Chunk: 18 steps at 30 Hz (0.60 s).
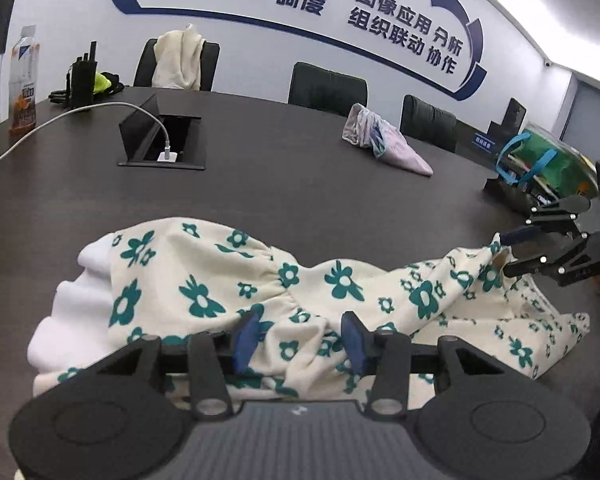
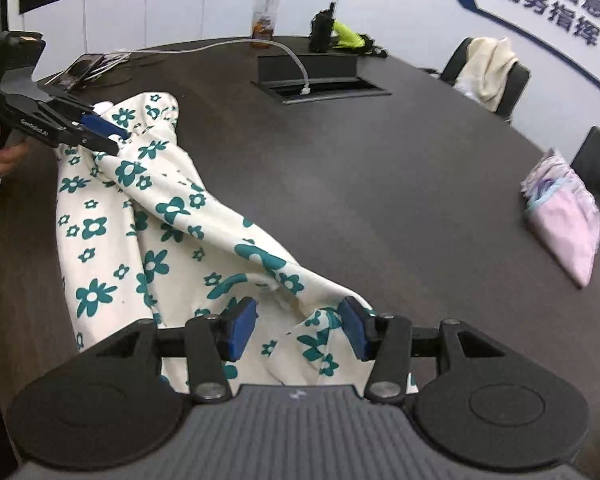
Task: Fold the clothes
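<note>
The left wrist view shows the floral garment (image 1: pixel 284 292) lying crumpled along the near edge of the dark worktop (image 1: pixel 300 184), cream cloth with green flowers and a white ruffled hem toward its left end. The left hand-held gripper (image 1: pixel 300 340) hovers over the cloth with its jaws parted and fabric below them, not pinched. The right hand-held gripper (image 1: pixel 508 254) sits at the garment's far right end; in its own view its jaws stand apart over a bunched fold, pressing on nothing. So both look released.

The garment looks light, soft and limp: it will sag and bunch wherever it is not supported, and a single layer may slip free. Better holds appear to be the gathered seams or the hem's corners, one in each gripper, so the cloth can be pulled flat before folding.
</note>
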Available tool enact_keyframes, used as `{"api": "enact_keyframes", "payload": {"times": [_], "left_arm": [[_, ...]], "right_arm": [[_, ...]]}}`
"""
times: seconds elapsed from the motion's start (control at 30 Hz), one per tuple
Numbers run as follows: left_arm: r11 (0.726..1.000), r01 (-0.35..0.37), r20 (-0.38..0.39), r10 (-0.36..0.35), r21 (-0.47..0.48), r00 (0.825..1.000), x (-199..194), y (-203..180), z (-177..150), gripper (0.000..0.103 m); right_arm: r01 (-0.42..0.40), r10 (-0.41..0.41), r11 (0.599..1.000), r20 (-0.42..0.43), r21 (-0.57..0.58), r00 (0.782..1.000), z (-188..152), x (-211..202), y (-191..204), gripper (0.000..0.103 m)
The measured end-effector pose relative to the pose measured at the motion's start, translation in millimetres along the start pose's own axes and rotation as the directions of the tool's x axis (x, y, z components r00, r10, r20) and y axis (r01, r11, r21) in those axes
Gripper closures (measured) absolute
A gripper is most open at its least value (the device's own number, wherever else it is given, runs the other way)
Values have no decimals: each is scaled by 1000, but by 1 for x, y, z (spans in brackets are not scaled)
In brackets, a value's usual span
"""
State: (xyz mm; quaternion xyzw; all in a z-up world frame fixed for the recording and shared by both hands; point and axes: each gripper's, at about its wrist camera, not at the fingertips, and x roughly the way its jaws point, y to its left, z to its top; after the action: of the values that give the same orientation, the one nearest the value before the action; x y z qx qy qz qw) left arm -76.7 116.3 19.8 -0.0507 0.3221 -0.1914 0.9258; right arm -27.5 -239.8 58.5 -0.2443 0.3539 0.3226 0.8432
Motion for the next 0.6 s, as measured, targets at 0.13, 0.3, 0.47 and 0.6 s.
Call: {"api": "enact_keyframes", "payload": {"times": [0.13, 0.3, 0.47, 0.6], "left_arm": [[999, -25, 1, 25, 26, 1000, 1, -5, -3, 59], [999, -29, 0, 29, 23, 1000, 0, -6, -3, 59], [999, -38, -4, 38, 25, 999, 0, -7, -2, 59], [999, -44, -6, 45, 27, 999, 1, -9, -1, 59]], "right_arm": [[-14, 13, 999, -27, -39, 1000, 9, 12, -8, 56], [-54, 54, 999, 68, -1, 996, 10, -6, -30, 52], [-63, 60, 998, -64, -33, 996, 9, 17, -49, 49], [-89, 82, 994, -124, -55, 989, 11, 40, -51, 53]]}}
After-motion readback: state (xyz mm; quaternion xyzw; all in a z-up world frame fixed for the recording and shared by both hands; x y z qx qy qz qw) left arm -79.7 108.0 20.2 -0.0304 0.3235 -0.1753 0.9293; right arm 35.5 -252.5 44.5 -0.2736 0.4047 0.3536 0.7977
